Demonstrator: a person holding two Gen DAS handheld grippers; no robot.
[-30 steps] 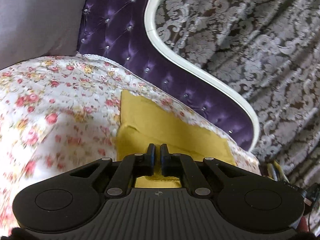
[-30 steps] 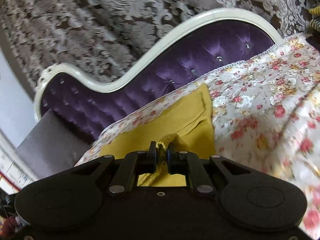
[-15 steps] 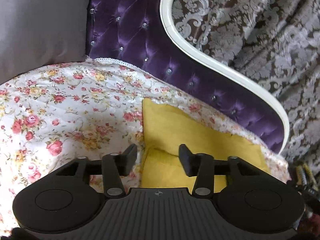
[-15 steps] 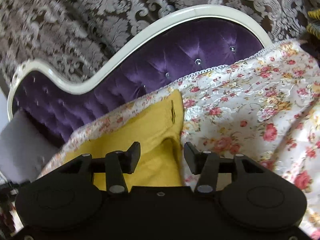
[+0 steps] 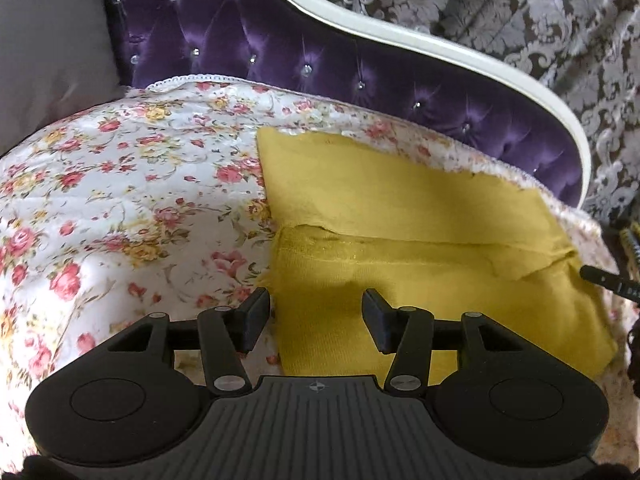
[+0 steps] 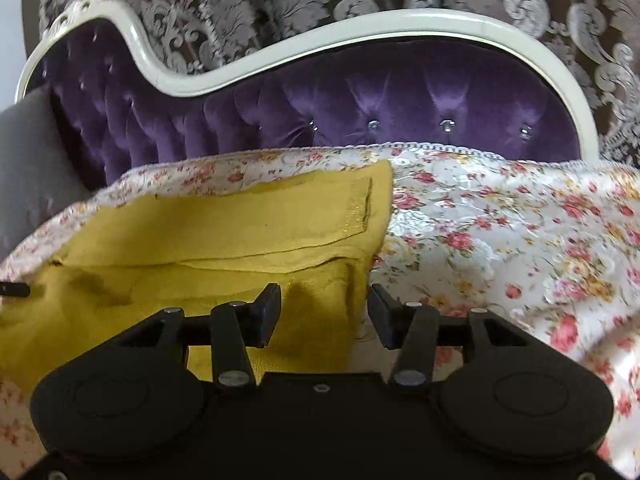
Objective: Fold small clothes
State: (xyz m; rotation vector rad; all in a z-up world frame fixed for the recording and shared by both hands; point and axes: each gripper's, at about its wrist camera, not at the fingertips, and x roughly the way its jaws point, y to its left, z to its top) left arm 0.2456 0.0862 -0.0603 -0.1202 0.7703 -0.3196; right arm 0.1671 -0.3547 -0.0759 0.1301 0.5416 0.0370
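Yellow garment [image 5: 420, 216] lies flat on the floral bedspread [image 5: 120, 184], center-right of the left wrist view, center-left of the right wrist view. One fold looks done: a near layer lies doubled over the far one, its edge running across mid-frame.

Left gripper [image 5: 316, 320] has its jaws roughly half open and holds nothing; the garment's left corner sits below the gap, pads clear of it. Right gripper [image 6: 324, 312] is the same: about half open, empty, over the garment's right edge. Its tip shows at the right edge of the left view.

Purple tufted headboard [image 6: 360, 92] runs across the top of both views.

Judgement: first fold placed and released. Probably one or more folds remain to shorten the long strip; the cloth is not yet compact.
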